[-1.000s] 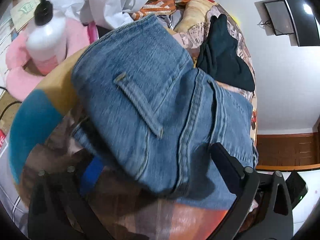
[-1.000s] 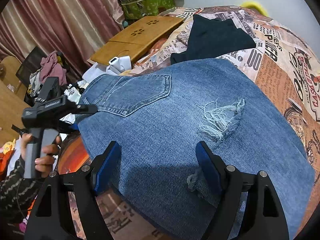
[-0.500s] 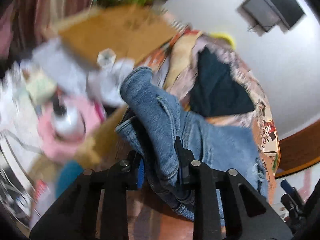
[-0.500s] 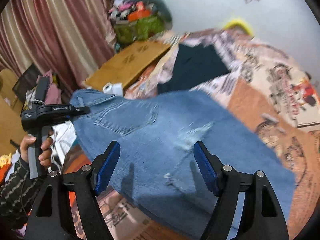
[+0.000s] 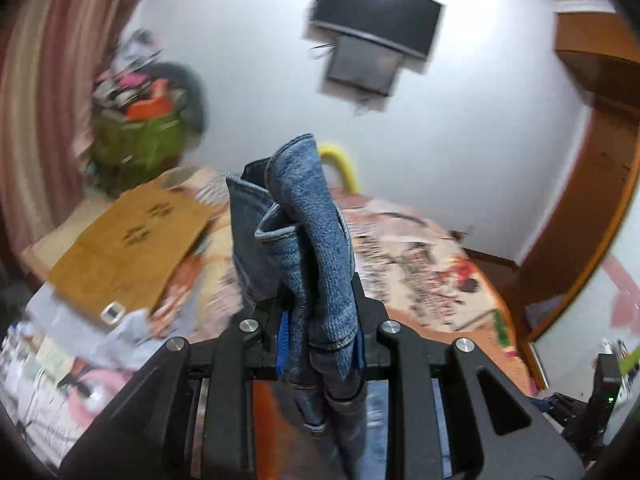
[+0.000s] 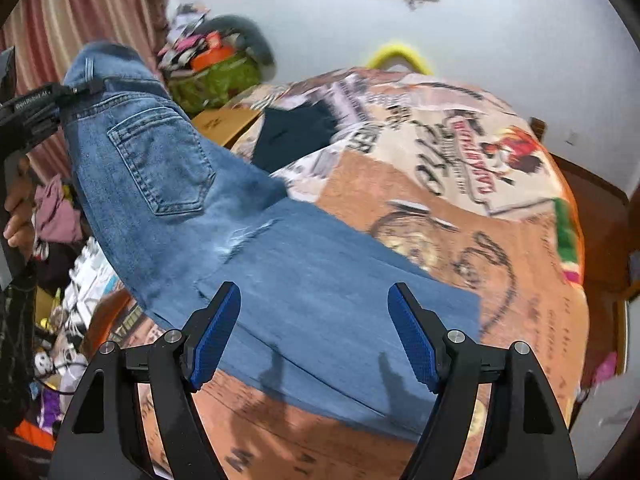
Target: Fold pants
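The blue jeans (image 6: 256, 248) lie partly on the printed bedspread (image 6: 500, 208), legs flat, waist end lifted at the left. My left gripper (image 5: 320, 320) is shut on the bunched waistband of the jeans (image 5: 304, 216), which sticks up between its fingers. It also shows in the right wrist view (image 6: 86, 88), holding the waist high by the back pocket. My right gripper (image 6: 314, 332) is open and empty, hovering just above the flat leg part near the front edge of the bed.
A black garment (image 6: 296, 136) lies on the bed behind the jeans. A wooden lap tray (image 5: 124, 248) and a green bag (image 5: 140, 140) of clutter stand at the left. A TV (image 5: 376, 28) hangs on the white wall. A wooden door frame (image 5: 592, 184) stands at the right.
My left gripper closed on the jeans' waistband and lifted it up off the bed. My right gripper stayed open and rose a little above the legs.
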The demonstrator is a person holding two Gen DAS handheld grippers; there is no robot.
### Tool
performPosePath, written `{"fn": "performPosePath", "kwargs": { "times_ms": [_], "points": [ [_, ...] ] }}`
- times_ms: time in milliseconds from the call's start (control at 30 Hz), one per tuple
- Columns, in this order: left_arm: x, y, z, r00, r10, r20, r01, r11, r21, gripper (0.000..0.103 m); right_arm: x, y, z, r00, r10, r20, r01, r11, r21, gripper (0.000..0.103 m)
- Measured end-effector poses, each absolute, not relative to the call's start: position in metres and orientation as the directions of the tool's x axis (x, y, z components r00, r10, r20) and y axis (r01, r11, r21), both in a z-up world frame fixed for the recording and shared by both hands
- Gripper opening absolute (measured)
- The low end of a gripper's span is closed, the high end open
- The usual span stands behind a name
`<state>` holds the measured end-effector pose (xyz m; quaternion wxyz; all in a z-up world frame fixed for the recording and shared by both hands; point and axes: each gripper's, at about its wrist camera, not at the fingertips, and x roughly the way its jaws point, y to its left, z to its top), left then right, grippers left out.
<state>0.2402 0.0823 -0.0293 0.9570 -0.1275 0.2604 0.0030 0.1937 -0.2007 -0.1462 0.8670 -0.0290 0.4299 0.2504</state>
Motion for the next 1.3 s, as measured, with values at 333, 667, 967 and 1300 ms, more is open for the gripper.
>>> {"fn": "performPosePath", "kwargs": {
  "times_ms": [333, 667, 967, 1300],
  "points": [
    [0.274, -0.058, -0.033, 0.801, -0.266, -0.536, 0.21, 0.964, -0.164, 0.024, 0.154, -0.271, -0.097, 0.724, 0.384, -0.573, -0.36, 0.919, 0.161, 0.074],
    [0.297, -0.159, -0.09, 0.638, -0.35, -0.686, 0.372, 0.92, -0.123, 0.024, 0.13, -0.306, -0.098, 0.741, 0.359, -0.567, -0.304, 0.933, 0.194, 0.075],
    [0.306, -0.195, -0.124, 0.395, -0.454, -0.799, 0.448, 0.854, -0.264, 0.069, 0.127, -0.317, -0.119, 0.693, 0.349, -0.631, -0.274, 0.937, 0.216, 0.075],
    [0.333, -0.136, -0.125, 0.567, -0.195, -0.8, 0.328, 0.945, 0.002, 0.094, 0.155, -0.304, -0.163, 0.547, 0.403, -0.734, -0.291, 0.913, 0.285, 0.075]
  ]
}}
